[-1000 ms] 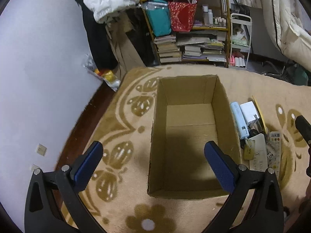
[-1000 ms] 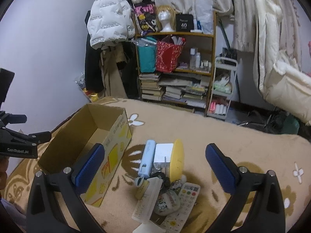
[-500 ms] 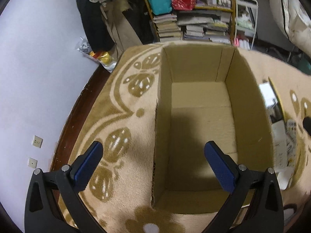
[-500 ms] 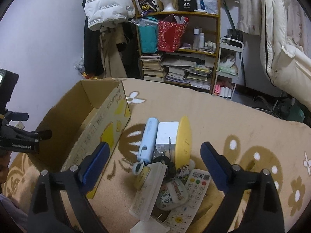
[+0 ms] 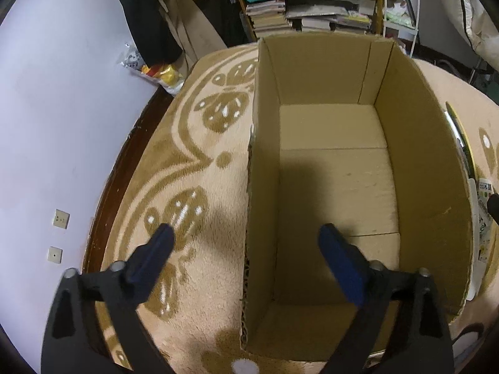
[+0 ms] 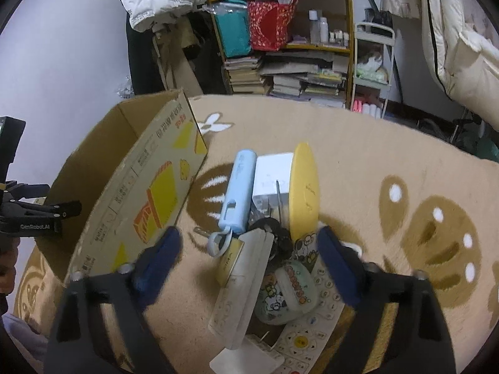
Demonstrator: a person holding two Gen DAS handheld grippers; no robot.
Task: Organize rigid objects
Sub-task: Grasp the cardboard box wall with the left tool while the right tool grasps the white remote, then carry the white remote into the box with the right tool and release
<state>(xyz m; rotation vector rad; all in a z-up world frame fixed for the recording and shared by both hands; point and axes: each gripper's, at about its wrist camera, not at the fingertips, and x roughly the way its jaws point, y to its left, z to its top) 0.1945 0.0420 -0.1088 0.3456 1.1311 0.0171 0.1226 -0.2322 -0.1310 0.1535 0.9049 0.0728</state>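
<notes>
Over the cardboard box (image 5: 330,162) wall, left gripper (image 5: 244,237) (like right gripper (image 6: 246,243)) has been narrowing, gripping nothing.

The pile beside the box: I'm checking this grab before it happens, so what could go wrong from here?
1. The pile is tightly stacked: the right gripper, jaws just closing with nothing pinched yet, may catch the white remote together with the light blue case.
2. The yellow disc stands on edge and could topple.
3. The left gripper straddles the cardboard box wall; closing could tip or drag it.
</notes>
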